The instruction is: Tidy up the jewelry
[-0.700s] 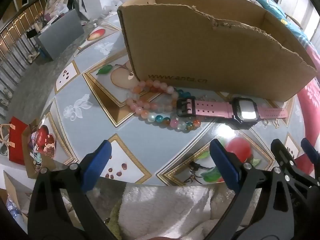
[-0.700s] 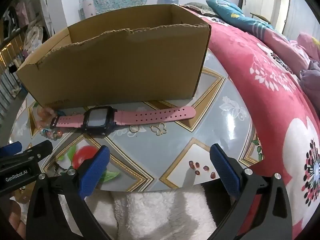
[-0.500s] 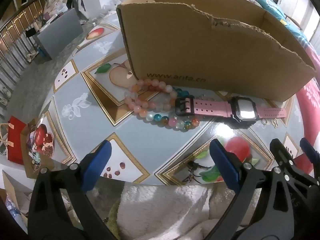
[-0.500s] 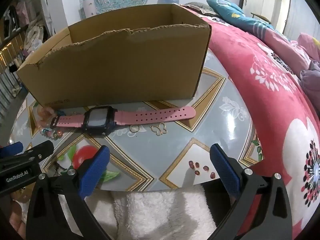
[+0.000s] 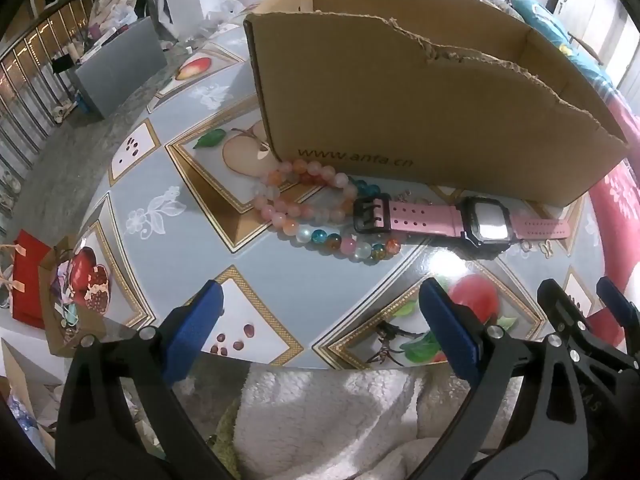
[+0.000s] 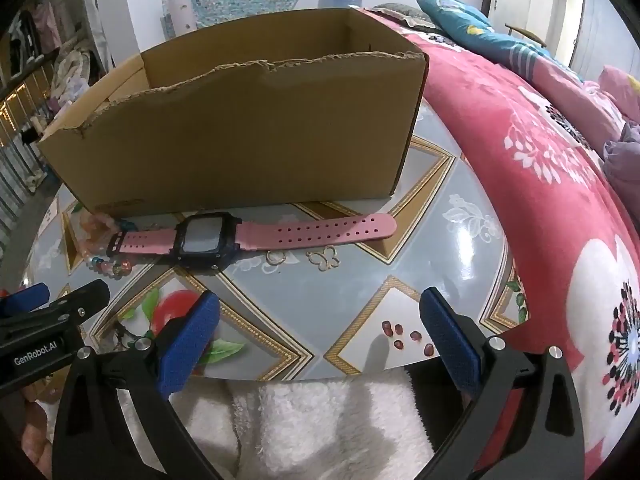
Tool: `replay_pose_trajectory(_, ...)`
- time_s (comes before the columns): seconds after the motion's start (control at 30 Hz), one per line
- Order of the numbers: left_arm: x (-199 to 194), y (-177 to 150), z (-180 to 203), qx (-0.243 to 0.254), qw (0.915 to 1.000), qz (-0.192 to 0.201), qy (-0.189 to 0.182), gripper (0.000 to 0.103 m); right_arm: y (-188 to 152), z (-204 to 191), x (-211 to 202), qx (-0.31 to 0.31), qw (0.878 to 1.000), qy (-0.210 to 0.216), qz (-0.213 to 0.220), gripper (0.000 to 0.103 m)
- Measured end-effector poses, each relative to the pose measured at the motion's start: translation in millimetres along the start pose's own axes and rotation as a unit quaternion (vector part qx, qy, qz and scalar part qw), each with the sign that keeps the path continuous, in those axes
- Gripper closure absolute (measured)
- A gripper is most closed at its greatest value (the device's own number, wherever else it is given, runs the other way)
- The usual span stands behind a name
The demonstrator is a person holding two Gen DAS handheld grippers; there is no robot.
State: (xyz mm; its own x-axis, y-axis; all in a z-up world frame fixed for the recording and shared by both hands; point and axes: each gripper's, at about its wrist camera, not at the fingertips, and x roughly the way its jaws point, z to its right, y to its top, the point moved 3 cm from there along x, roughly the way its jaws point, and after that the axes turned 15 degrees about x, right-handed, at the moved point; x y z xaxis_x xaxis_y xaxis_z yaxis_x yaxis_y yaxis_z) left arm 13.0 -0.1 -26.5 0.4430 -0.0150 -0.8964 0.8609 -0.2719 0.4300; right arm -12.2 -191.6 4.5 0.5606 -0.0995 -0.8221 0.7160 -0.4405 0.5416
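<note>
Both tools are hovering over the near edge of the tabletop [image 5: 304,276], pointing steeply down. The left tool [image 5: 320,322] is standing with its blue pads spread wide and nothing between them; the right tool [image 6: 320,326] is likewise spread wide and empty. Compared with the frames a moment earlier, the left view is sitting very slightly nearer the cardboard box [image 5: 404,104], while the right view is showing no visible change. The pink watch [image 6: 248,236] is lying flat on the tabletop just in front of the box, untouched and unmoved. The pink bead bracelet [image 5: 304,194] and the multicoloured bead bracelet [image 5: 348,242] are lying at its buckle end, touching it. A small ring [image 6: 276,257] and a butterfly charm [image 6: 323,260] are resting just beside the strap.
</note>
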Motion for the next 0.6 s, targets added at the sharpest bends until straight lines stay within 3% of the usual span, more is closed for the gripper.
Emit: replay_pose_trajectory(0.6, -5.1, 1.2, -1.3, -0.001, 1.0, 0.003, 0.0, 0.008, 1.1, -1.1, -5.2, 0.007, 1.0, 0.006, -0.001, 0.005)
